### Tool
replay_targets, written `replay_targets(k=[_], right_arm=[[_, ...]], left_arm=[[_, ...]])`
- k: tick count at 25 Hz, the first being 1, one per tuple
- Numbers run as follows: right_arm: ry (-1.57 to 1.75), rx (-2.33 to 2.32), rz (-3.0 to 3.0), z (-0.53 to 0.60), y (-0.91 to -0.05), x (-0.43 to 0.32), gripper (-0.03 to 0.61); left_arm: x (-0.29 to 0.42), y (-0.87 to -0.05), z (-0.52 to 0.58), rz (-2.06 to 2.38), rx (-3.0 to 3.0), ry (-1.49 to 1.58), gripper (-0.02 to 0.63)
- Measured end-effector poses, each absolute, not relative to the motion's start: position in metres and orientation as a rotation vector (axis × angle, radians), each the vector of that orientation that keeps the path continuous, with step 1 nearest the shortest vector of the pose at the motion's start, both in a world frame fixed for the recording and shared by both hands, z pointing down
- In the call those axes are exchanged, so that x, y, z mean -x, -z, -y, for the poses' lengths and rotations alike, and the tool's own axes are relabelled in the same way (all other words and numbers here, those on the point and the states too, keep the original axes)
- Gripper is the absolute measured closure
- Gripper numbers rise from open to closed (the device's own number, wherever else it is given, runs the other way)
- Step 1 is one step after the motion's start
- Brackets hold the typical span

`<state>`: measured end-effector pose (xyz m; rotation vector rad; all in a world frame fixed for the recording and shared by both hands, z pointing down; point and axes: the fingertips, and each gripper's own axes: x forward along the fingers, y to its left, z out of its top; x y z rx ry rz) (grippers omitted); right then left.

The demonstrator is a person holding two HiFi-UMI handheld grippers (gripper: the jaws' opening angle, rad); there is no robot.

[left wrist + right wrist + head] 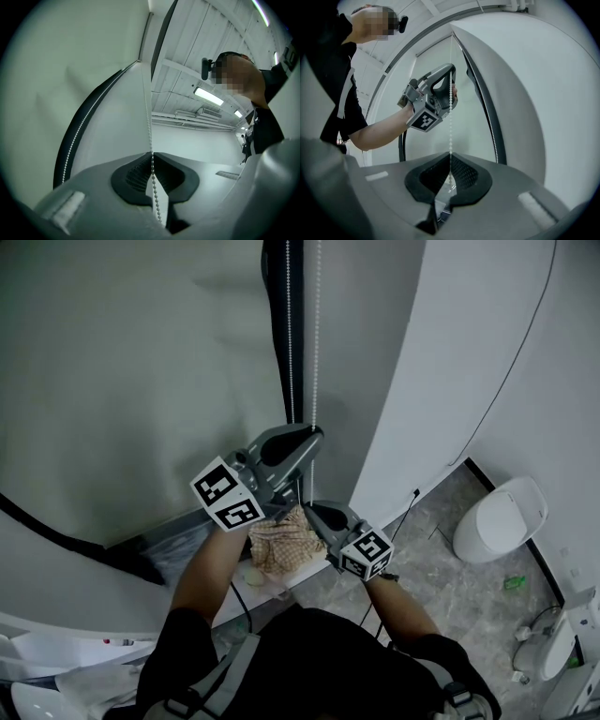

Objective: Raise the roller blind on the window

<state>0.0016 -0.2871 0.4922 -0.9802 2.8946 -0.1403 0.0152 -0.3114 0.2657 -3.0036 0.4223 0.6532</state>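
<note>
A white bead chain [315, 343] hangs in two strands beside the pale roller blind [122, 362], which covers the window. My left gripper [316, 434] is the upper one and is shut on the right strand; in the left gripper view its dark pads [136, 173] pinch the bead chain [149, 117] at the jaw tips of the left gripper [151, 153]. My right gripper [307, 507] sits just below it, shut on the same strand. In the right gripper view the right gripper [450, 153] holds the bead chain [450, 126], and the left gripper [451, 89] grips it higher up.
A dark window frame strip [281, 296] runs beside the chain. A white wall [450, 352] stands to the right, with a thin cable [511, 371] on it. Below are a checked cloth [284, 542] on the sill, a white toilet [500, 519] and the tiled floor [441, 559].
</note>
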Motion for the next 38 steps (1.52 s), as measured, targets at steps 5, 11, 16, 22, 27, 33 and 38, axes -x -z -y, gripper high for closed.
replay_targets(k=[5, 11, 16, 22, 27, 33, 38], right_arm=[[0.151, 0.981, -2.897, 0.288, -0.496, -0.004, 0.566], [0.232, 1.03, -2.977, 0.289, -0.536, -0.005, 0.571], [0.333, 1.067, -3.024, 0.278, -0.579, -0.007, 0.571], [0.37, 1.031, -3.07, 0.266, -0.592, -0.003, 0.571], [0.308, 0.799, -3.111, 0.239, -0.564, 0.004, 0.4], [0.017, 0.848, -2.796, 0.26, -0.418, -0.038, 0.399], [-0.156, 0.778, -2.67, 0.281, -0.302, -0.034, 0.399]], left_arm=[[-0.011, -0.268, 0.315, -0.473, 2.989, -0.67, 0.595], [-0.012, -0.307, 0.325, -0.549, 3.018, -0.572, 0.597], [-0.01, -0.351, 0.313, -0.624, 3.038, -0.576, 0.597], [-0.011, -0.366, 0.293, -0.68, 3.032, -0.624, 0.602], [0.003, -0.366, 0.285, -0.747, 2.985, -0.611, 0.604], [0.018, -0.364, 0.29, -0.788, 2.97, -0.608, 0.604], [0.013, -0.363, 0.293, -0.798, 2.965, -0.599, 0.603]])
